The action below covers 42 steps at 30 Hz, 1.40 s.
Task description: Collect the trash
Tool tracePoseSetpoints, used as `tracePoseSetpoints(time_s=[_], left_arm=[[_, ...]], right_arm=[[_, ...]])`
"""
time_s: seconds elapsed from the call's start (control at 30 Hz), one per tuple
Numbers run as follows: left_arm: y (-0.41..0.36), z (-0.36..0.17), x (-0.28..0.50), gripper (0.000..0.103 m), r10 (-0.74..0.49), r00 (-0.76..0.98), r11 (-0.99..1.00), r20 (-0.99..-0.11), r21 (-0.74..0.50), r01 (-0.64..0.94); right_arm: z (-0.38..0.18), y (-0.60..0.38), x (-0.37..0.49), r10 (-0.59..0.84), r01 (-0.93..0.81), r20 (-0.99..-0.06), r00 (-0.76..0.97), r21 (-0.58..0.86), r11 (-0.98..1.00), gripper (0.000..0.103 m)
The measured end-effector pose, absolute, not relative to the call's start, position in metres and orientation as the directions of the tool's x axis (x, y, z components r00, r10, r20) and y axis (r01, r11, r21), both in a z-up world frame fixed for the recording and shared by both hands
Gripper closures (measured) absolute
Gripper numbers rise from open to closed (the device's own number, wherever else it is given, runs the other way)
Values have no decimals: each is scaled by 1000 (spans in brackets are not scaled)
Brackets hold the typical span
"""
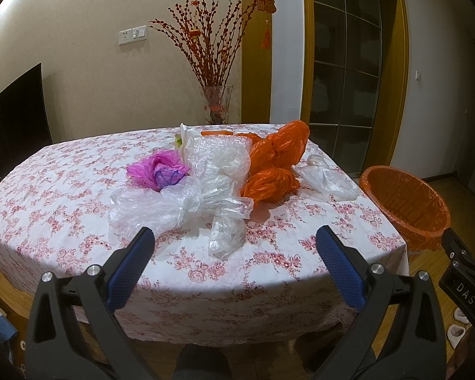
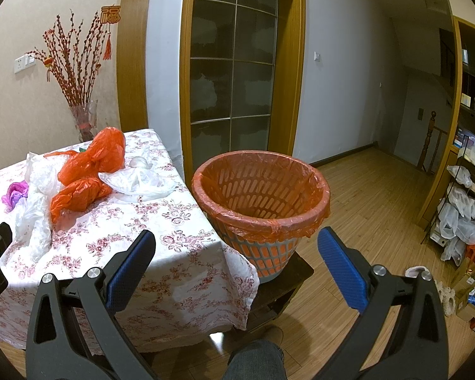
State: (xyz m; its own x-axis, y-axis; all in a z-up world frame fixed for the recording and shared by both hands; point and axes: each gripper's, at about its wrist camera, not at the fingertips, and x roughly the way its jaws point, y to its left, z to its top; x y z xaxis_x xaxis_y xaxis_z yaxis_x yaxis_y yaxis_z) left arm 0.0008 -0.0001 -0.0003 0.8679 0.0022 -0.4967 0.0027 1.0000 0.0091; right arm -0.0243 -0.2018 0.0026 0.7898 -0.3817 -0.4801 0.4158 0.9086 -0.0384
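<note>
The left gripper (image 1: 234,243) hangs over the near edge of the table (image 1: 63,190), with its jaws spread wide and nothing between them. The right gripper (image 2: 236,247) is also wide open and empty; it is held off the table's right corner and looks toward the bin.

Just ahead of the left jaws, almost on their centre line, lies the clear plastic bag (image 1: 186,202). It is a crumpled heap with one tail that runs toward the gripper, while the main body stretches across, from left to right. So the tail's long axis points nearly along the fingers, and the heap's long axis lies across them. In my judgement the left gripper is clearly the nearer one to this bag, and a straight push forward and down should bring the jaws around the tail or the knot in the middle.

Behind it sit the pink bag (image 1: 156,171) to the left and the orange bags (image 1: 274,164) to the right, touching the clear heap. A smaller clear bag (image 1: 326,179) lies near the right edge of the table, closer to the right gripper.

The trash bin (image 2: 262,186), lined with orange film, stands on a low dark stool (image 2: 288,280) just beside the table's right corner. It looks empty, so the collecting seems not yet begun.
</note>
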Motion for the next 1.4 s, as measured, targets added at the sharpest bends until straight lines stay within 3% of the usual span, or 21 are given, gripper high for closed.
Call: tracePoseSetpoints(time_s=[0.57,0.97,1.23,1.4], left_arm=[[0,-8,2,4,10,862,1000,-507,5,-8],[59,-7,47,4,119,836,985,-536,-43,-168],[79,-6,84,4,156,823,978,-546,-29,-204],[91,-8,109,4,155,811,979,-564,-24,-204]], right_arm=[[-2,-203,-23,-369,400,-468,803,-37,916,2],[4,-204,50,-179,241,-509,842,57,969,2],[-11,-193,137,-18,101,-579,815,111,989,31],[-23,-189,181,0,86,-628,778,106,991,40]])
